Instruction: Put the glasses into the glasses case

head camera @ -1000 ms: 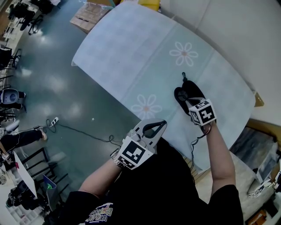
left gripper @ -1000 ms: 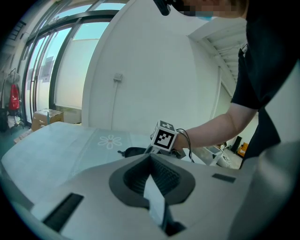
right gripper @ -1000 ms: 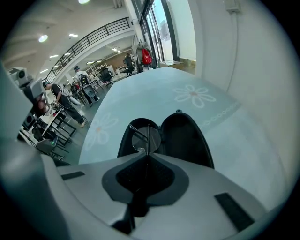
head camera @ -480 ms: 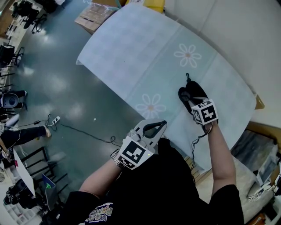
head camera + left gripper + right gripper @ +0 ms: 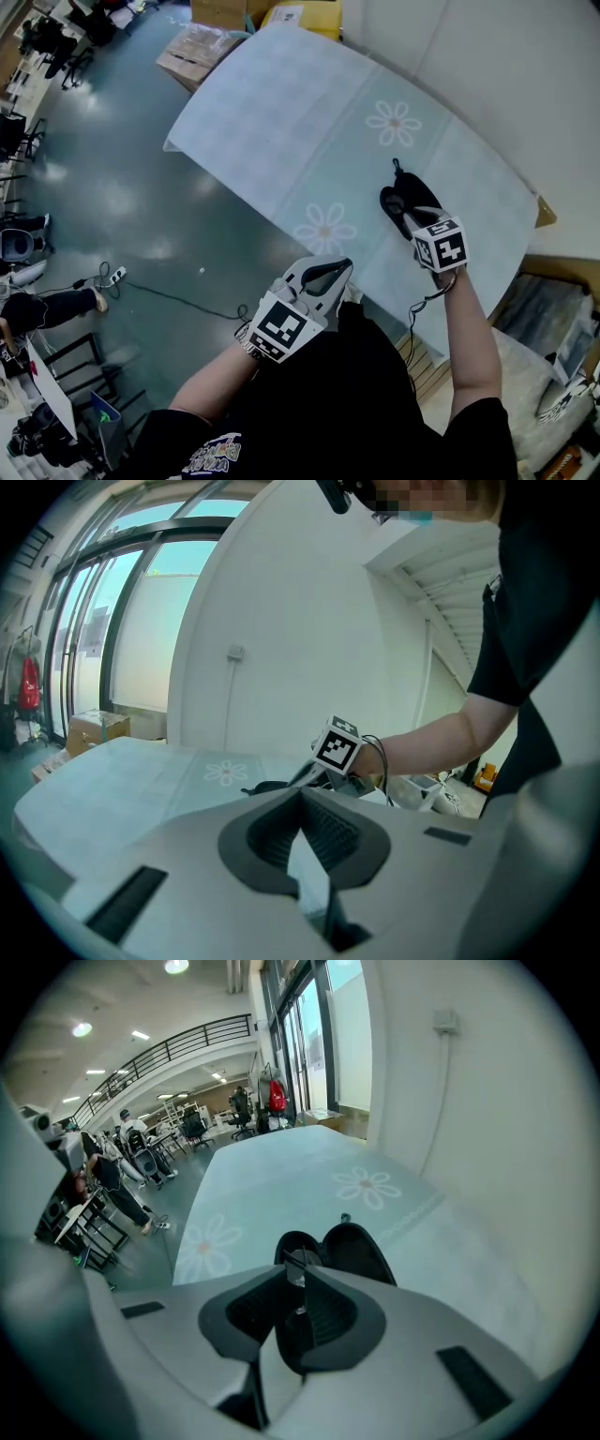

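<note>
A black glasses case lies open on the table's pale blue daisy cloth; the right gripper view shows both its halves. My right gripper hovers at the case's near side, shut on the glasses. Only a thin bit of frame and lens shows at the jaw tips, over the case's left half. My left gripper hangs beyond the table's near edge, over the floor, jaws together with nothing in them. In the left gripper view it faces the right gripper's marker cube.
Cardboard boxes and a yellow box stand past the table's far end. A power strip with its cable lies on the floor at left. A white wall runs along the table's right side. People and chairs are further back.
The head view has shifted slightly. Both grippers stay almost where they were relative to the case, the right one still at its near side.
</note>
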Demonstrator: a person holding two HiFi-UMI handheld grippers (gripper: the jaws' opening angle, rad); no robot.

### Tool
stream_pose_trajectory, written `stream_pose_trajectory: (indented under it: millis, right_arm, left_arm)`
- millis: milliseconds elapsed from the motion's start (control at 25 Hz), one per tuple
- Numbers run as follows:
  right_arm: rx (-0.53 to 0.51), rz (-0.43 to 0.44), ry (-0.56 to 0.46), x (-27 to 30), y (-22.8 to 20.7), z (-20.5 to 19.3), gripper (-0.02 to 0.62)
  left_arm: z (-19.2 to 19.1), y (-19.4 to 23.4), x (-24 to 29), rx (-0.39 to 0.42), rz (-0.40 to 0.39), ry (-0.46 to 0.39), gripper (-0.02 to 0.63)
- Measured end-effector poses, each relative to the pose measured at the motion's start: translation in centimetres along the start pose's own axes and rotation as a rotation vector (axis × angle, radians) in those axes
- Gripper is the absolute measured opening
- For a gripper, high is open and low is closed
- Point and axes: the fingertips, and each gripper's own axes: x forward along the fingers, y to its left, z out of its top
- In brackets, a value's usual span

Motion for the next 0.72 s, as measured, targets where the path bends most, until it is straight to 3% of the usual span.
stream_pose_trajectory:
  millis: [200, 560, 720]
  right_arm:
    - [0.034, -0.015, -0.112, -3.5, 2.3, 2.0, 0.077]
    - [0.181, -0.037, -0.484, -11.7, 7.4, 5.9, 0.055]
    - [0.188, -0.082, -0.592, -15.1, 10.0, 6.6, 0.028]
  left_arm:
    - [0.9, -0.3, -1.6, 0.019, -0.035, -0.019, 0.028]
    - [2.0, -1.1, -4.2, 0.066, -0.104, -0.075, 0.028]
    - [2.5, -1.6, -5.7, 0.088, -0.13, -0.102, 0.028]
